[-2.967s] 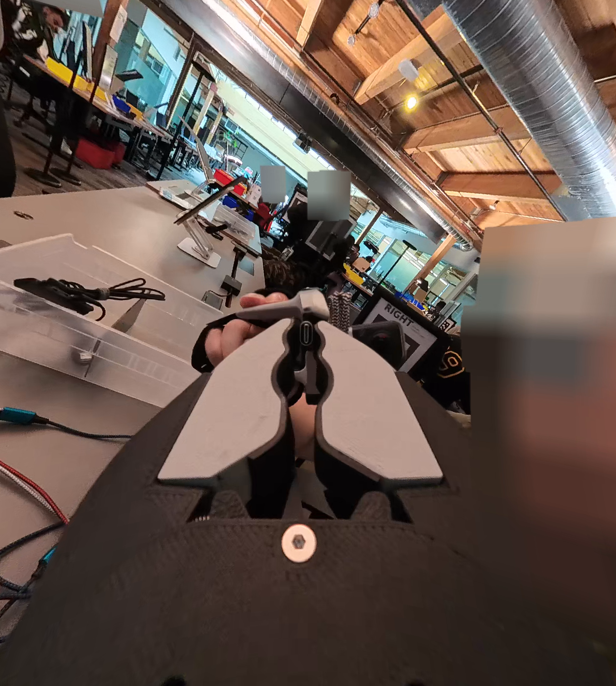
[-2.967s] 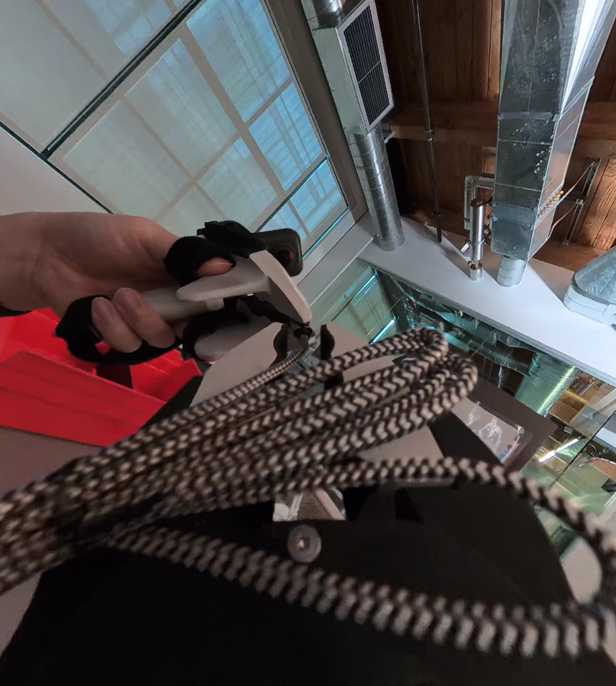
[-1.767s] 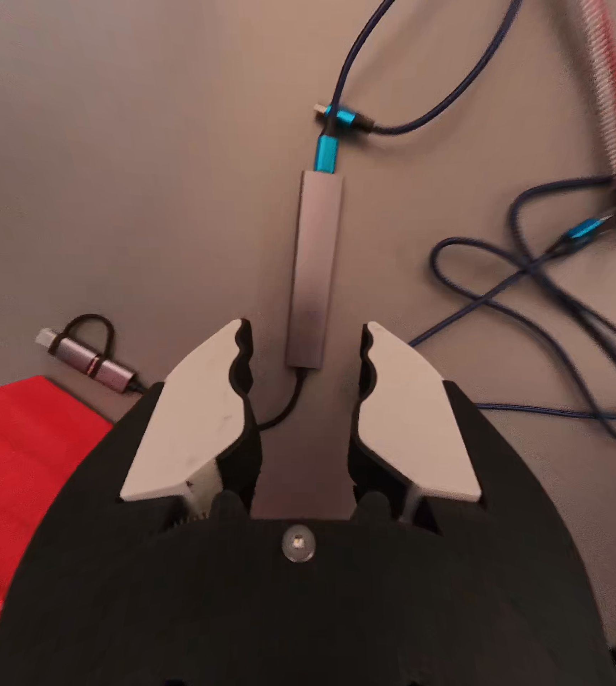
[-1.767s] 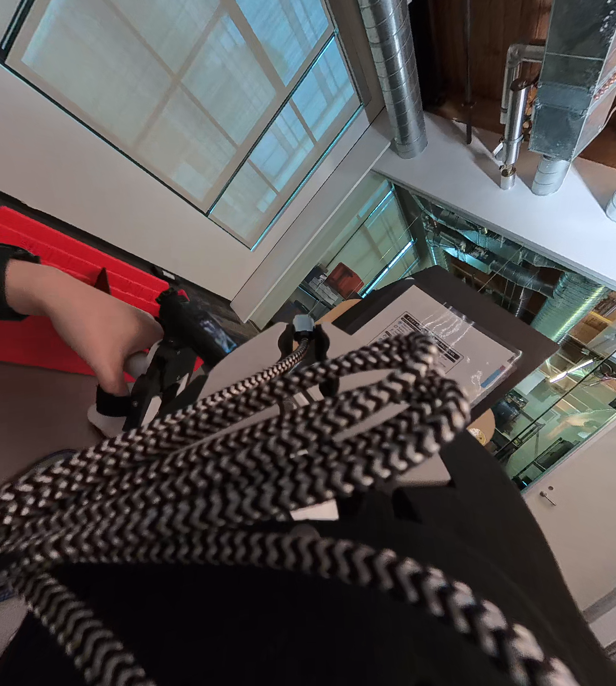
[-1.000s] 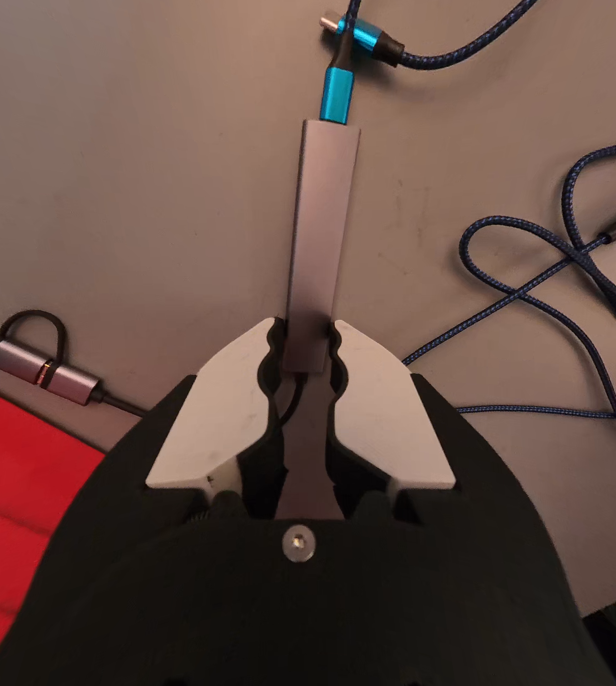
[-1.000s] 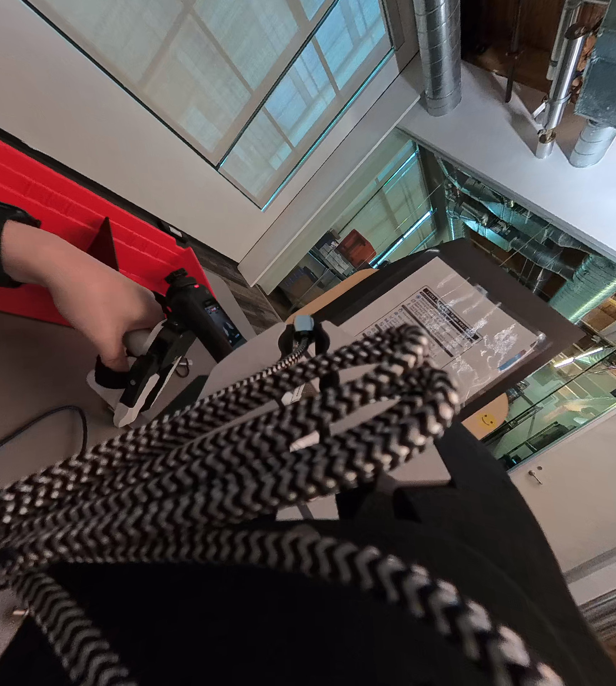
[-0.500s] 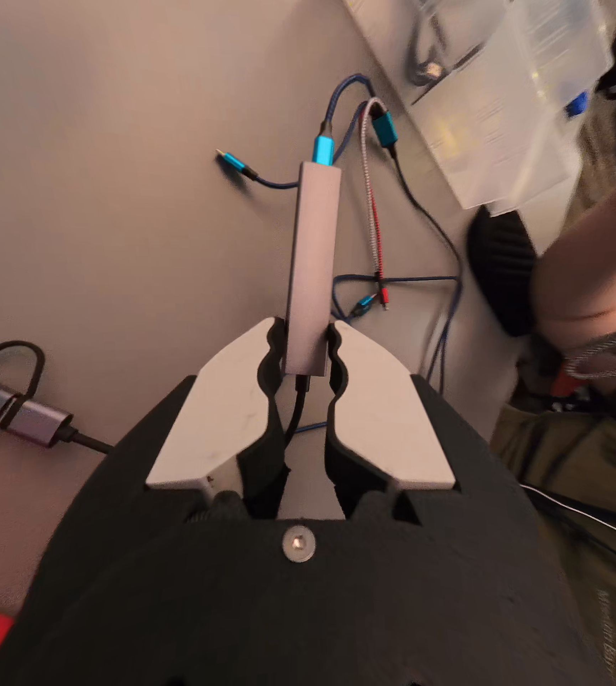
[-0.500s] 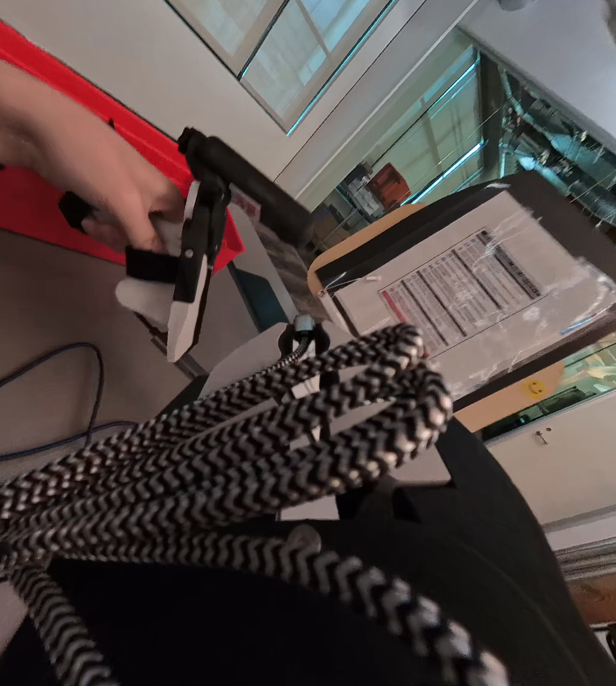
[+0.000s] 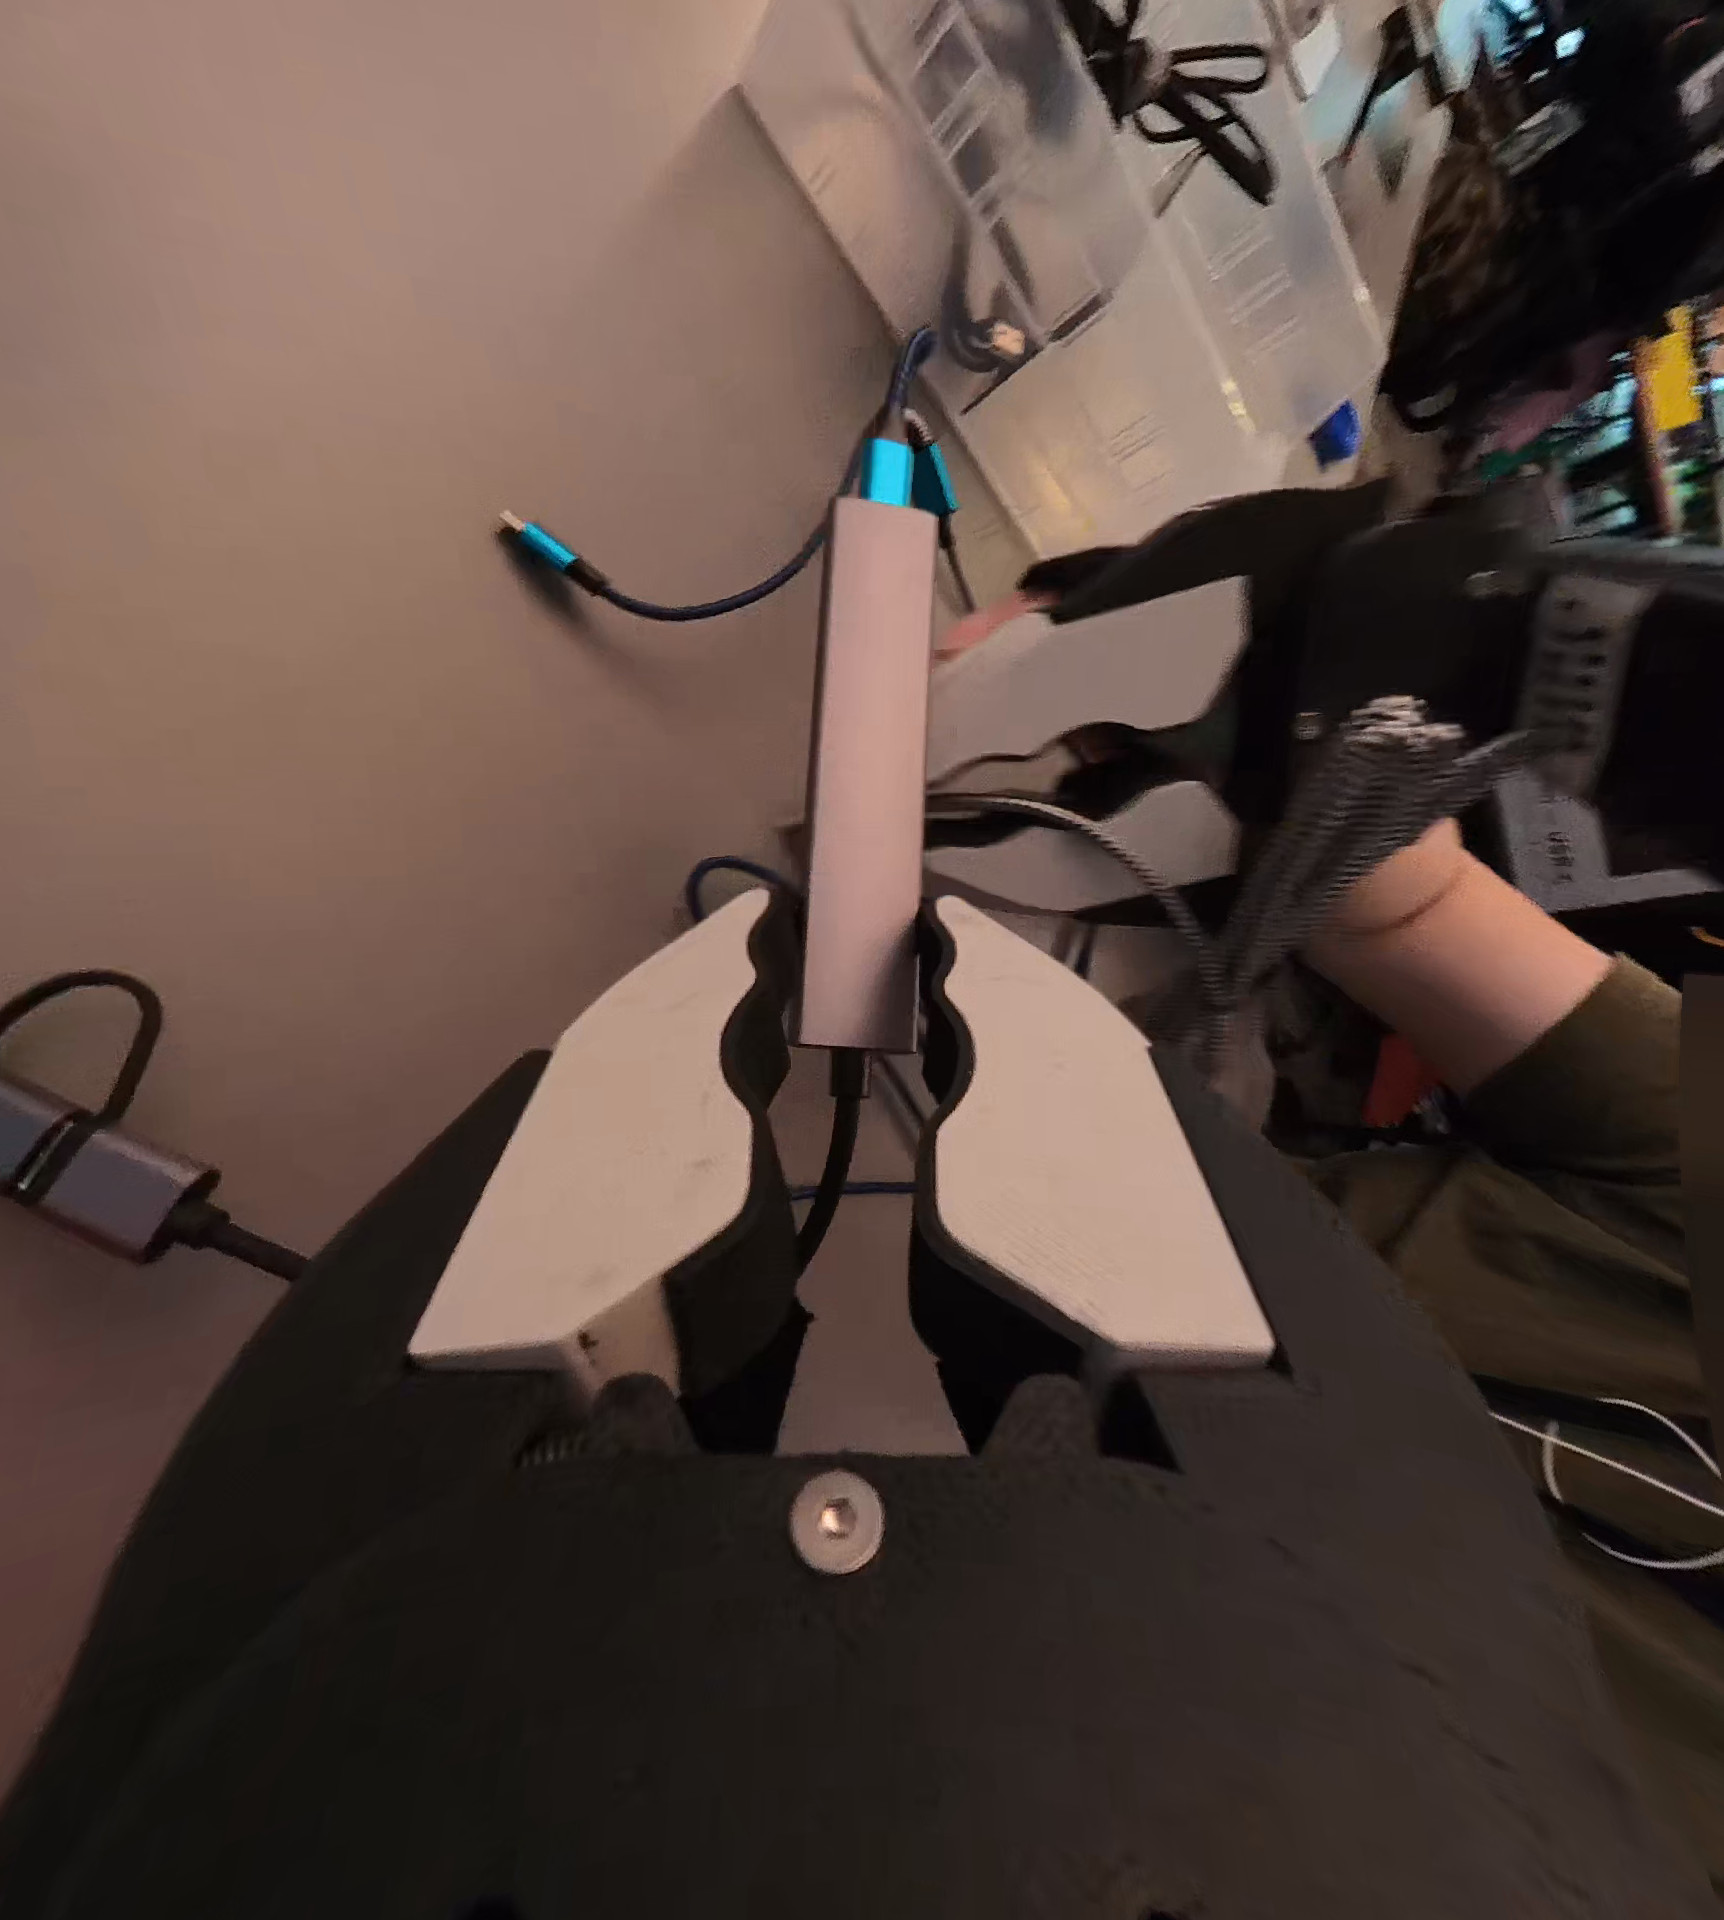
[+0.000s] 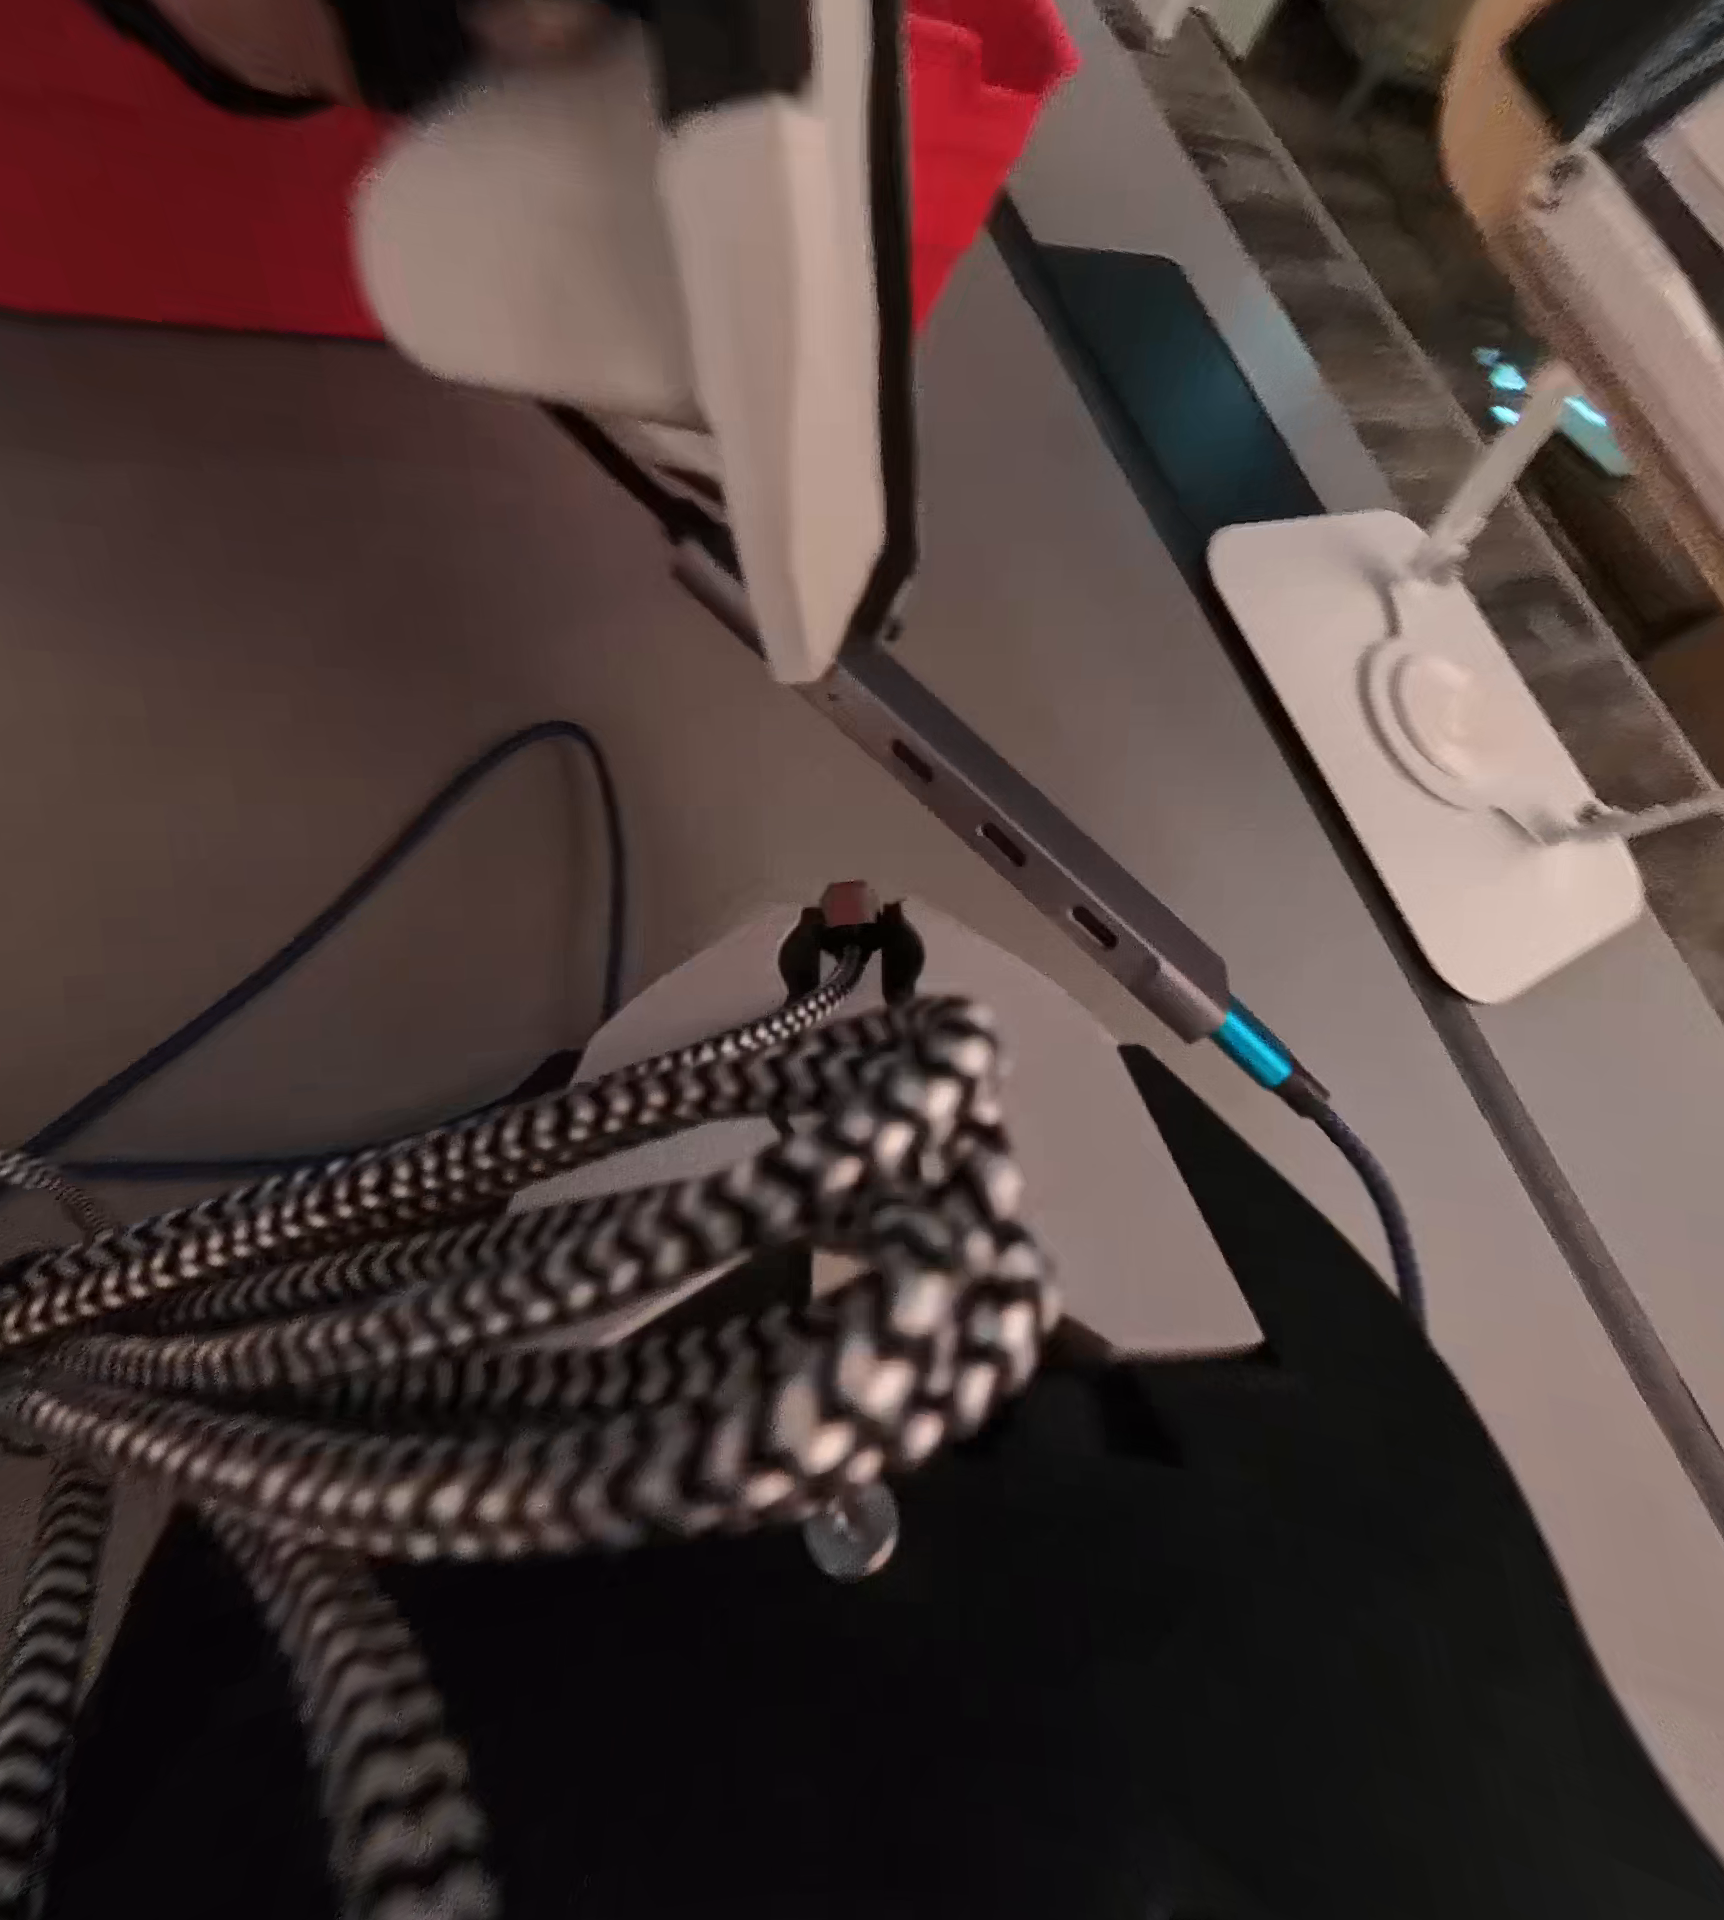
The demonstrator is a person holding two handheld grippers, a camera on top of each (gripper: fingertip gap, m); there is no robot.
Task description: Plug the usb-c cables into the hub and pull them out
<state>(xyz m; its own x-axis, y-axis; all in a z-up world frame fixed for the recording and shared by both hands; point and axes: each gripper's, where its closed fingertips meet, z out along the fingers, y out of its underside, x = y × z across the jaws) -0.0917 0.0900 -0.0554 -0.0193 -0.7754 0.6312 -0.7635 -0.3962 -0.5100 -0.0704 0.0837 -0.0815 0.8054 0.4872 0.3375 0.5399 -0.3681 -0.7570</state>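
My left gripper (image 9: 853, 920) is shut on the near end of a slim grey hub (image 9: 868, 748), held above the grey table (image 9: 266, 364). A blue-tipped cable (image 9: 884, 470) is plugged into the hub's far end. In the right wrist view the hub (image 10: 1029, 847) shows several open side ports, and a left finger (image 10: 785, 468) clamps it. My right gripper (image 10: 845, 940) is shut on the plug of a black-and-white braided cable (image 10: 733, 1299). The plug tip sits just short of the hub's side. The cable's coils hide most of the right fingers.
A loose blue connector (image 9: 541, 545) and a second grey adapter (image 9: 58, 1153) lie on the table. A clear plastic bin (image 9: 1097, 260) stands beyond the hub. A red tray (image 10: 110, 208) and a white stand base (image 10: 1409, 748) sit near the table edge. The tips of one gripper are about 4 cm away from the tips of the other.
The left gripper has swung the hub up and round towards the right hand. The right gripper with the braided cable has dropped from pointing at the room to just beside the hub's ports.
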